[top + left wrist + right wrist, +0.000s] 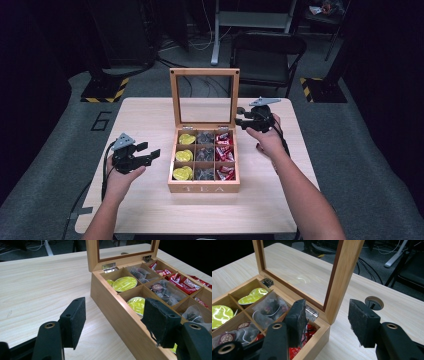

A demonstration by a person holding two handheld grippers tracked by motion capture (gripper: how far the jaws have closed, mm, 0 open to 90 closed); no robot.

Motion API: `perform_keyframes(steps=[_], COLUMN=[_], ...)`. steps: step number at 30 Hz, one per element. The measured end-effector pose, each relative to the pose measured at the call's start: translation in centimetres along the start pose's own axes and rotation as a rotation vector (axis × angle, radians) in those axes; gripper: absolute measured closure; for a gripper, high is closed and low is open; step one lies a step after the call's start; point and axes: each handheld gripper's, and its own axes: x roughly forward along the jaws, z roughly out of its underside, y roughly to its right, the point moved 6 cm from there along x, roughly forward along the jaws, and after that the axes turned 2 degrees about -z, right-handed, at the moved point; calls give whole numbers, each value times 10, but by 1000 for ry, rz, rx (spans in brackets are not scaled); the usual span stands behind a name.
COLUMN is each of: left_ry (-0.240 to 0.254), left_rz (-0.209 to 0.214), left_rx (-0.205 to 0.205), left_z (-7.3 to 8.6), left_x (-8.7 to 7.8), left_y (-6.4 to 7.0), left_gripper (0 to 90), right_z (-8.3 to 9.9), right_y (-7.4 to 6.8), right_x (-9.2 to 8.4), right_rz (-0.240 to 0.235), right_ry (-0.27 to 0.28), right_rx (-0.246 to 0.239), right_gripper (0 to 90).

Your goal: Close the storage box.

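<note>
On the table (150,210), tea box (203,187) lid (204,71) upright, away from both empty, parted claws.

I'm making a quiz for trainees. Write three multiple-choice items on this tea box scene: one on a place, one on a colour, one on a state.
1. Where in the tea box do the red packets lie, seen from the high view?
A. left column
B. middle column
C. right column

2. What colour are the round capsules?
A. yellow-green
B. blue
C. white

3. How does the lid stand?
A. shut flat
B. raised upright
C. lying off beside the box

Answers:
1. C, since the red packets fill the three compartments on the right.
2. A, as the left gripper view shows their yellow-green tops.
3. B, because the glass-paned lid rises upright from its hinges at the back.
</note>
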Motion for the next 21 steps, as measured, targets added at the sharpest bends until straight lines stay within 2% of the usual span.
perform_keyframes(steps=[6,11,14,21], left_ry=[2,3,1,2], left_rz=[-1,-1,1,3], left_rx=[-7,-5,-5,-9], left_z=[1,1,1,1], left_x=[0,0,0,-1], left_y=[0,-1,-1,-2], left_gripper=[351,351,351,351], right_z=[0,-3,-6,-7], right_y=[5,5,4,8], right_x=[9,17,22,32], right_rz=[-9,-16,-15,-9], right_ry=[-2,-11,-14,-22], right_rx=[15,-3,10,3], right_gripper=[470,453,449,430])
